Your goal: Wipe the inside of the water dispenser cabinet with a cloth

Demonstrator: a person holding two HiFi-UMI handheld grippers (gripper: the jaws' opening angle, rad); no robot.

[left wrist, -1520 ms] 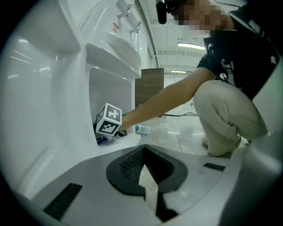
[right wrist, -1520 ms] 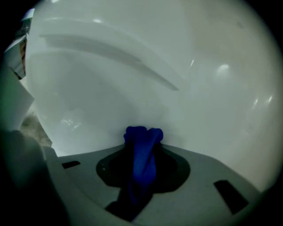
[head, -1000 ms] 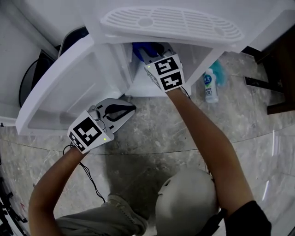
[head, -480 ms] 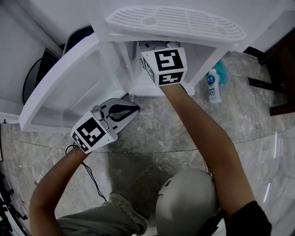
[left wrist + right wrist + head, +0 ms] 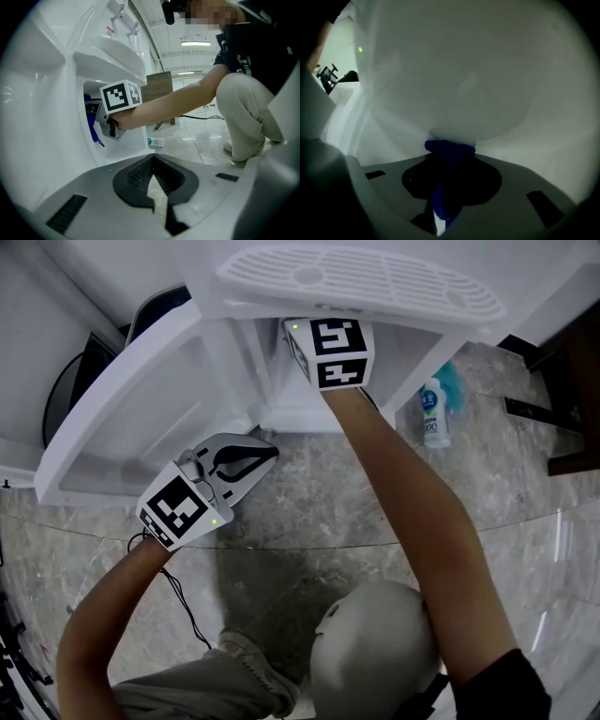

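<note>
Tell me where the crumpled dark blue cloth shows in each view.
Head view: not in it.
Left gripper view: dark blue cloth left of centre, inside the white plastic cabinet.
Right gripper view: low centre, pinched by the right gripper.
Shared landmark: the cabinet's white walls.

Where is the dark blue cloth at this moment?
In the right gripper view the dark blue cloth is clamped in the jaws of the right gripper, its tip pressed against the white inner wall of the water dispenser cabinet.
</note>
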